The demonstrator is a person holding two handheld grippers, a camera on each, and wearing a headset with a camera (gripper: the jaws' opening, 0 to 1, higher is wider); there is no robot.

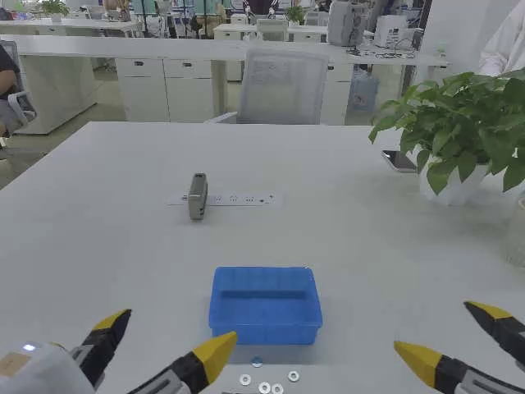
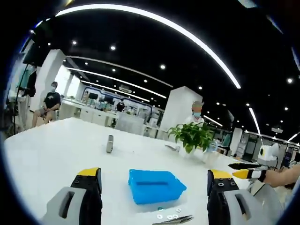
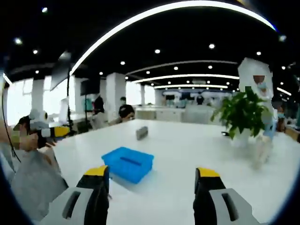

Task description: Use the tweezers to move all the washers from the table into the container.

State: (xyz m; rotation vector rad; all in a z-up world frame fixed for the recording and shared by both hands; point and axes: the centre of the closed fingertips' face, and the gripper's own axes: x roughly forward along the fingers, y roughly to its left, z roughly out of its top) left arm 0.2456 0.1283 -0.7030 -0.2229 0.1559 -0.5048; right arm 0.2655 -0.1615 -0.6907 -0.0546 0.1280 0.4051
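On table, tweezers: long axis across left gripper view, beside washers.
Left gripper: jaws wide, empty.
Right gripper: jaws wide, empty.

A blue container, silver washers, a yellow-tipped left gripper and right gripper are being shown against a white table.

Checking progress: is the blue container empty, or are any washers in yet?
Empty: the blue container shows a bare floor in the head view; the washers lie on the table outside it.
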